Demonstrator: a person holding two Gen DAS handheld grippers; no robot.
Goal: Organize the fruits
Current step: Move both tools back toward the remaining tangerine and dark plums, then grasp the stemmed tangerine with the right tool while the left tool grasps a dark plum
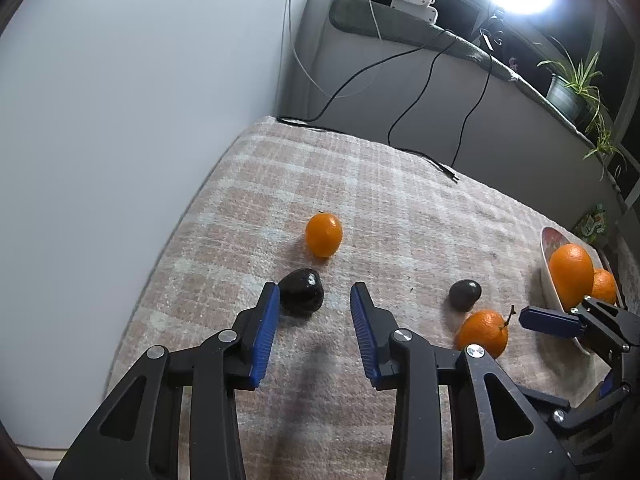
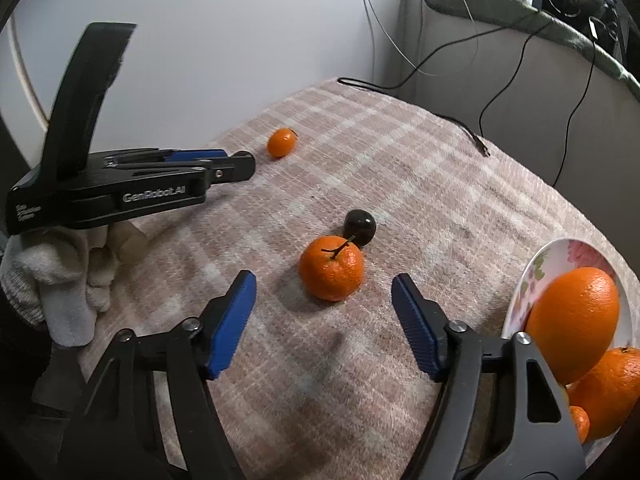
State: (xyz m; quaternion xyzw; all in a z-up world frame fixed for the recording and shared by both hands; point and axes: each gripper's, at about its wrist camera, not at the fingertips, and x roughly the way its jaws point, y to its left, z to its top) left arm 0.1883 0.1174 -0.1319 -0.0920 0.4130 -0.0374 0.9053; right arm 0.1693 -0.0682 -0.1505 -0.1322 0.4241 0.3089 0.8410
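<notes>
Left gripper (image 1: pixel 314 300) jaws gape beside a dark fruit (image 1: pixel 301 291); right gripper (image 2: pixel 324 292) jaws gape before a stemmed orange (image 2: pixel 331 268).

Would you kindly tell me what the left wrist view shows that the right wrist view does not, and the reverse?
Only the left wrist view shows the larger dark fruit beside the left gripper and the potted plant. Only the right wrist view shows the gloved hand holding that gripper. Both show the stemmed orange, the smaller dark fruit, the far orange, the plate of oranges and the open right gripper.
</notes>
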